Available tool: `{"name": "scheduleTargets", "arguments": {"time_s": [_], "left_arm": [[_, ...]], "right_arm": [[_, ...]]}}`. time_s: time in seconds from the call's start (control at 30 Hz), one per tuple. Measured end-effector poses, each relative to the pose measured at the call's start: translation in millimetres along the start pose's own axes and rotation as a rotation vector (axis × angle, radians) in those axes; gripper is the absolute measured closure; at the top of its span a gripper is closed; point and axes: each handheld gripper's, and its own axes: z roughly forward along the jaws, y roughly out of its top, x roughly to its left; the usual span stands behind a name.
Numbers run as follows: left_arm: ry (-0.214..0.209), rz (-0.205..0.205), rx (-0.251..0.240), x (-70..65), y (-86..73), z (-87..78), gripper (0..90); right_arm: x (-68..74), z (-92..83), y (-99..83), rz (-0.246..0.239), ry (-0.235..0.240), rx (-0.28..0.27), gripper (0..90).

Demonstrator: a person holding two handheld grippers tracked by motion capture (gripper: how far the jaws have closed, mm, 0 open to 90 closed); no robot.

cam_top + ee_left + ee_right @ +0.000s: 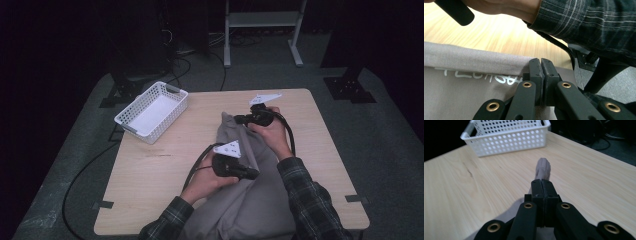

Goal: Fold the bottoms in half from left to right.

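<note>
A grey cloth [250, 200] lies in a long bundle from the table's front edge toward the middle. My left gripper [254, 174] points right and is shut on its fold. In the left gripper view the closed jaws pinch the hem of the cloth [469, 90], which bears white lettering. My right gripper [238, 119] points left at the cloth's far end, a little above the table. In the right gripper view my right gripper [541, 182] is shut on the cloth [543, 167], whose bunched corner sticks out past the tips.
A white perforated basket [152, 111] stands at the table's back left, seen close ahead as the basket [506, 135] in the right gripper view. The wooden table [150, 170] is bare on its left half. A plaid sleeve [586, 22] crosses above the left gripper.
</note>
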Motion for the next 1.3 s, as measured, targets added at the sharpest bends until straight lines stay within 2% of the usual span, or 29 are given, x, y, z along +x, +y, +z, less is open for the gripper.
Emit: {"name": "scheduleTargets", "arguments": {"time_s": [0.2,0.4,0.67,0.8,0.87,0.9,1.0,1.07,1.17,1.23,1.3], "left_arm": [[-0.009,-0.003,0.046,6.0,6.7,38.7,87.9],[-0.010,-0.032,0.091,15.9,-0.7,76.9,87.3],[-0.012,-0.079,0.114,24.2,-10.5,103.4,85.7],[-0.002,-0.097,0.108,28.5,-13.0,109.5,79.1],[0.015,-0.101,0.085,29.1,-12.7,106.8,69.8],[0.021,-0.092,0.078,29.5,-12.2,103.8,66.5],[0.046,-0.092,0.019,30.9,-9.9,83.2,58.5],[0.068,-0.089,-0.001,30.9,-10.1,66.1,56.7],[0.113,-0.074,0.004,31.8,-15.3,38.9,55.8],[0.142,-0.074,0.006,33.0,-21.7,24.2,55.5],[0.187,-0.075,0.028,34.7,-30.4,9.5,56.4]], "right_arm": [[-16.5,-12.0,-17.7,0.006,-0.070,0.033,88.9],[-33.7,-13.7,-44.5,0.043,-0.122,0.064,88.9],[-48.5,-11.2,-72.5,0.073,-0.183,0.108,88.8],[-51.6,-6.8,-82.1,0.082,-0.206,0.130,88.4],[-52.1,-5.6,-84.8,0.080,-0.213,0.135,84.8],[-52.1,-6.3,-85.4,0.078,-0.215,0.132,80.0],[-50.5,-11.8,-83.5,0.076,-0.216,0.112,67.5],[-47.4,-18.5,-81.0,0.067,-0.225,0.105,63.7],[-39.9,-32.0,-80.3,0.060,-0.231,0.078,58.9],[-35.2,-39.3,-81.9,0.056,-0.230,0.079,57.9],[-28.4,-48.0,-84.8,0.045,-0.225,0.078,57.6]]}}
